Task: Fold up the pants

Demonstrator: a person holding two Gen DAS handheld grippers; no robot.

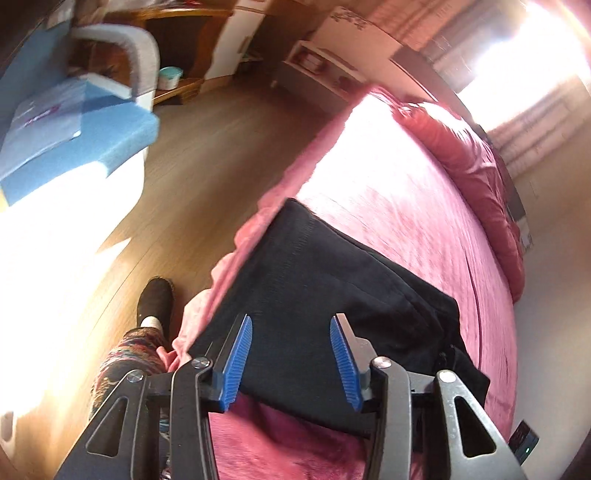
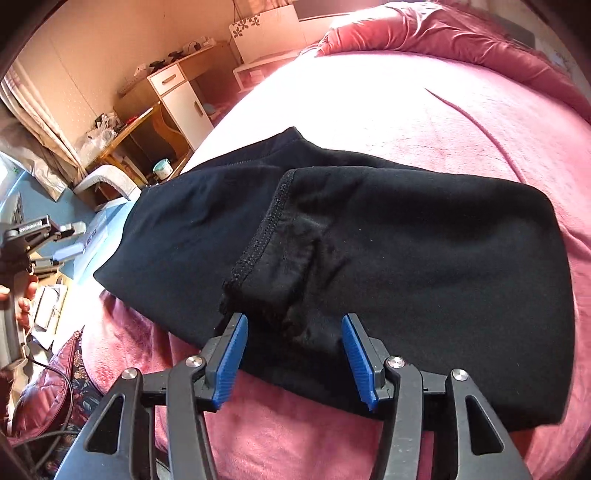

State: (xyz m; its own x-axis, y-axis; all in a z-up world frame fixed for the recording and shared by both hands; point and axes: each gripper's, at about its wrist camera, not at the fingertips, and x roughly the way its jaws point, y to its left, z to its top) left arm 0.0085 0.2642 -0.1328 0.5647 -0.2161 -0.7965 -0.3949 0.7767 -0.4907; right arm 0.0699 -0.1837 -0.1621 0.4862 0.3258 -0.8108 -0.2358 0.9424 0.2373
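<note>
Black pants [image 2: 388, 251] lie folded on a pink bed cover [image 2: 424, 110], with one hemmed end lying on top of the other layer. They also show in the left wrist view [image 1: 314, 288], near the bed's edge. My right gripper [image 2: 293, 325] is open and empty, its blue fingers just above the near edge of the pants. My left gripper [image 1: 291, 325] is open and empty, above the pants. It also shows at the far left of the right wrist view [image 2: 64, 240], held away from the bed.
A rumpled red quilt [image 2: 461, 33] lies at the bed's far end. A blue and white chair [image 1: 74, 122] stands on the wooden floor [image 1: 207, 155] to the left. A desk and white cabinet [image 2: 177, 99] stand by the wall. My leg and shoe [image 1: 155, 302] are beside the bed.
</note>
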